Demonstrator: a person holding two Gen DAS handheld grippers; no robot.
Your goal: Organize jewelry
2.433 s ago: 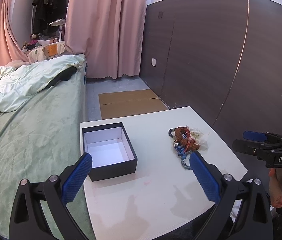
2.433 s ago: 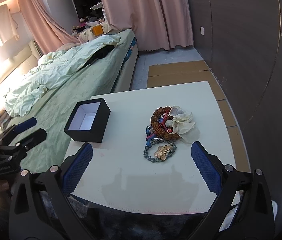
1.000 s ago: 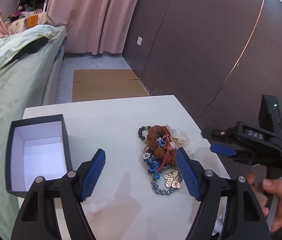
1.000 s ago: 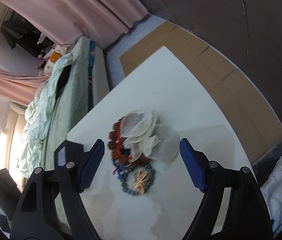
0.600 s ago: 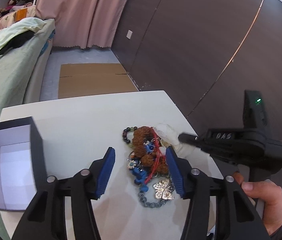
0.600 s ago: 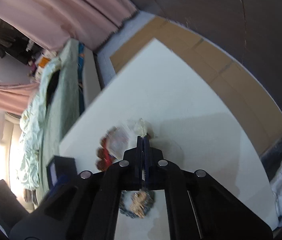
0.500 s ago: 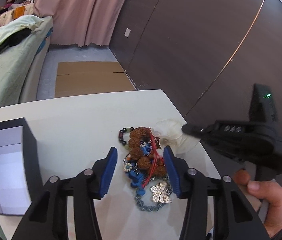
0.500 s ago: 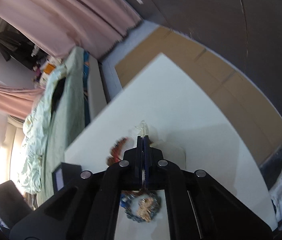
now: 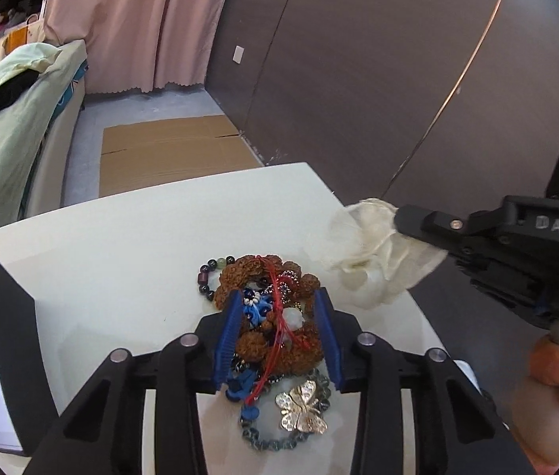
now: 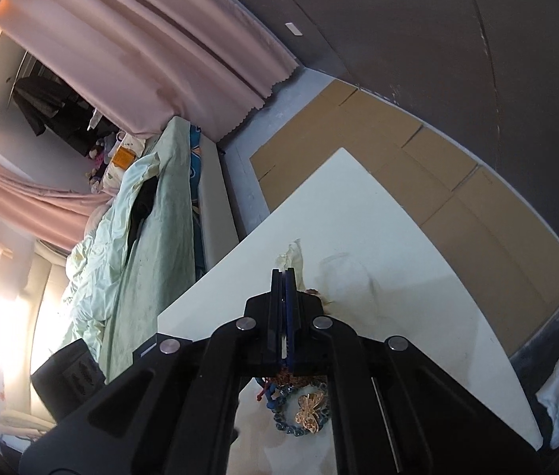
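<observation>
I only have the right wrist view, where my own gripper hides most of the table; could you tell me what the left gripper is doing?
Observer: The left gripper has its blue pads on either side of the tangled brown bead pile, nearly closed on it.
Operator: Thank you. Is my pouch clear of that pile?
Observer: Yes. The sheer white pouch hangs from the right gripper, lifted up and right of the beads.
Operator: And where is the box?
Observer: The black box sits open at the table's left edge, showing a white interior.
</observation>
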